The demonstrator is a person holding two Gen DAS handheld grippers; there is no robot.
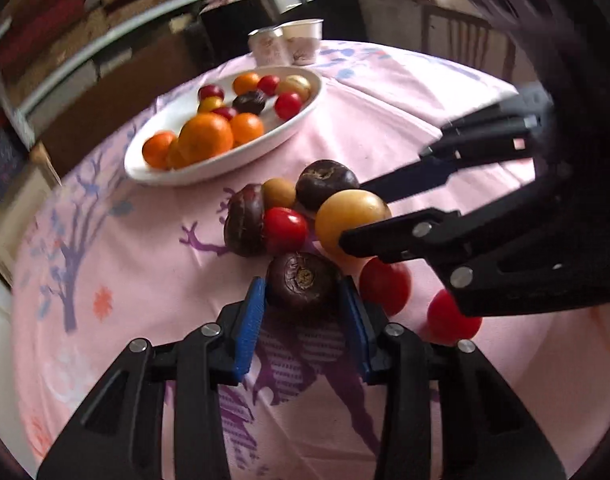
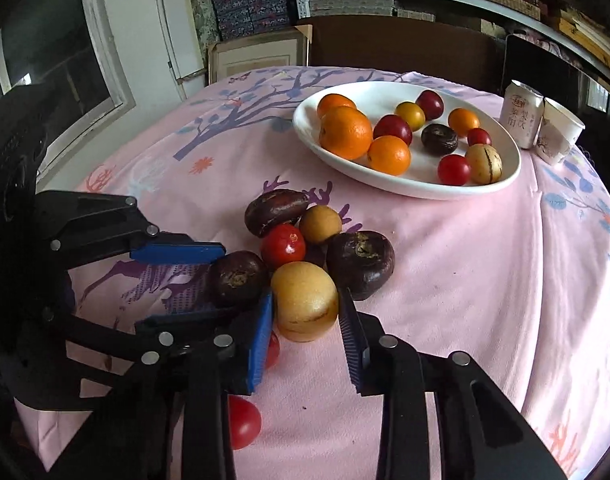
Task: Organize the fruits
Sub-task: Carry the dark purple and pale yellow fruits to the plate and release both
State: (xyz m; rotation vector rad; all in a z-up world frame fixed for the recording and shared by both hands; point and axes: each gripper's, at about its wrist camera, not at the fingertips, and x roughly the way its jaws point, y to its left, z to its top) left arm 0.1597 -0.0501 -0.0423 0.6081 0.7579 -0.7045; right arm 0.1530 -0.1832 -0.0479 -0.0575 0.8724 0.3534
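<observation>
A cluster of loose fruit lies on the pink tablecloth. My left gripper (image 1: 303, 296) is shut on a dark purple fruit (image 1: 302, 280), also seen in the right wrist view (image 2: 237, 278). My right gripper (image 2: 305, 304) is shut on a yellow fruit (image 2: 305, 300), which shows in the left wrist view (image 1: 351, 222) too. Both fruits rest at table level. Other dark fruits (image 2: 359, 262), a small yellow fruit (image 2: 320, 223) and red tomatoes (image 2: 283, 246) lie around them. A white oval plate (image 2: 385, 94) beyond holds oranges, tomatoes and other fruit.
A drinks can (image 2: 521, 114) and a paper cup (image 2: 559, 132) stand at the table's far right edge beside the plate. Two more red tomatoes (image 1: 385, 286) lie near my right gripper. Boxes and shelves stand behind the table.
</observation>
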